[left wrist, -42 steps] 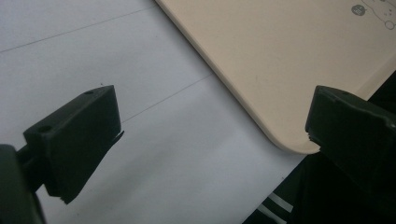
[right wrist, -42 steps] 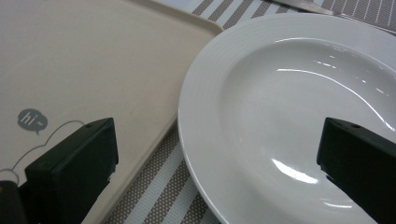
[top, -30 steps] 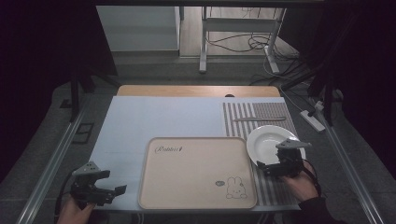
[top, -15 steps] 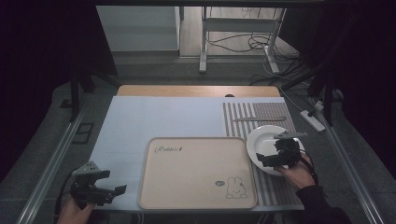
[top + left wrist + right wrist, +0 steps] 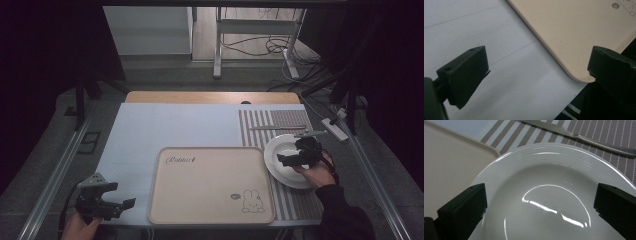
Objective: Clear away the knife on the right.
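Note:
A white plate [image 5: 278, 150] lies on the striped placemat [image 5: 260, 125] at the table's right, close to the right edge of a beige tray [image 5: 210, 185] printed with a rabbit. My right gripper [image 5: 286, 159] hovers over the plate, pointing left. In the right gripper view its jaws stand wide open above the plate [image 5: 549, 195], with the right gripper [image 5: 540, 195] holding nothing. My left gripper [image 5: 124, 195] rests at the near left corner. It is open too, and the left gripper [image 5: 539, 60] looks over the white table cover [image 5: 499, 30] and the tray's near corner [image 5: 574, 30].
A metal knife [image 5: 277, 127] lies on the placemat just beyond the plate, and the knife [image 5: 579, 136] runs across the top of the right gripper view. Table legs and cables [image 5: 260, 45] stand on the floor behind the table.
My right gripper has moved forward and left from the plate's near right edge to over the plate's middle. The left gripper has stayed put.

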Demonstrator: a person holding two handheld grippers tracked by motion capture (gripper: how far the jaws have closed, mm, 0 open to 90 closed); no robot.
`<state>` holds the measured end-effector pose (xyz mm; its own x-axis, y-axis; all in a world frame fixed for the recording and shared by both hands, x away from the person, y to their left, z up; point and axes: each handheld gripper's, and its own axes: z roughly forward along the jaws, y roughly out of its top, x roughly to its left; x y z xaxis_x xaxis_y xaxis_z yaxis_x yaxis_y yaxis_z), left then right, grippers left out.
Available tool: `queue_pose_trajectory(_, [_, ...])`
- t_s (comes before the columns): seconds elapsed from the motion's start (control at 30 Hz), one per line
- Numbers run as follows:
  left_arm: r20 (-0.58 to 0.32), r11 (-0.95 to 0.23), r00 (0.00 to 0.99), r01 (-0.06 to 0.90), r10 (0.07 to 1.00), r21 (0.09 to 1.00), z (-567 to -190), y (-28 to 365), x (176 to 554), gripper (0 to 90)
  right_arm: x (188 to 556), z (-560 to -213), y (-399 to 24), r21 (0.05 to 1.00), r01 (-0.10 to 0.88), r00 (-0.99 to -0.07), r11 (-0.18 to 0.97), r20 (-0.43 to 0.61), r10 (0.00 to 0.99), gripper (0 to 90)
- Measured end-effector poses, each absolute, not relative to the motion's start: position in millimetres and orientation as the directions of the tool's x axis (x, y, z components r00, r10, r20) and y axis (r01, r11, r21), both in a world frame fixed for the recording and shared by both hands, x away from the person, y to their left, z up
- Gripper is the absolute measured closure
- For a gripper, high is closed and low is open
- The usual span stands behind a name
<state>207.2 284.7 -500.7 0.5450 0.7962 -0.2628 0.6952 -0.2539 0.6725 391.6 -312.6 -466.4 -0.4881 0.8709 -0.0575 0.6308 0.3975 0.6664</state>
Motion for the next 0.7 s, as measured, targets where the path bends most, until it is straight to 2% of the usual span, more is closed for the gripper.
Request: queue_pose_trajectory(0.7, [-0.269, -0.249, 0.544, 0.696, 0.795, 0.673, -500.8, 285.3, 207.6, 3.0, 444.4, -469.1, -328.2, 0.644, 0.675, -0.407, 0.362, -0.084, 0.909, 0.0])
